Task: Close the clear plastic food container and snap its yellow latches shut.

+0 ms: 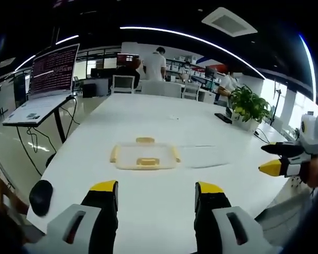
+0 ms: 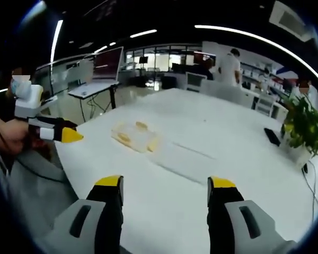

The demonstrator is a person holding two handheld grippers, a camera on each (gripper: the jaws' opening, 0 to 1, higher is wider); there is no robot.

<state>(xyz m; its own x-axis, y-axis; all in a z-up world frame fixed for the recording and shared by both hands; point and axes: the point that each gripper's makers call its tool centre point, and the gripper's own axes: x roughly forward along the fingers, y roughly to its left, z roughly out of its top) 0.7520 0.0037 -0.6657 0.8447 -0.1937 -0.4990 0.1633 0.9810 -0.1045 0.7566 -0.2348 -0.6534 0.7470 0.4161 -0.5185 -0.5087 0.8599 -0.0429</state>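
Note:
The clear plastic container [image 1: 144,156] lies on the white table [image 1: 164,114], with yellow latches on its four sides. In the right gripper view the container [image 2: 135,136] sits to the left of centre. A faint clear flat shape [image 1: 204,156] lies just right of it; I cannot tell what it is. My left gripper [image 1: 156,188] is open and empty, well short of the container. My right gripper [image 2: 165,182] is also open and empty, away from the container. The right gripper [image 1: 273,159] enters the left gripper view at the right edge. The left gripper [image 2: 61,130] appears at the left, held in a hand.
A laptop [image 1: 47,79] stands on a side stand to the left. A black mouse [image 1: 41,197] rests near the table's near left corner. A potted plant [image 1: 249,106] and a dark phone [image 1: 222,117] sit at the far right. People stand at the back of the room.

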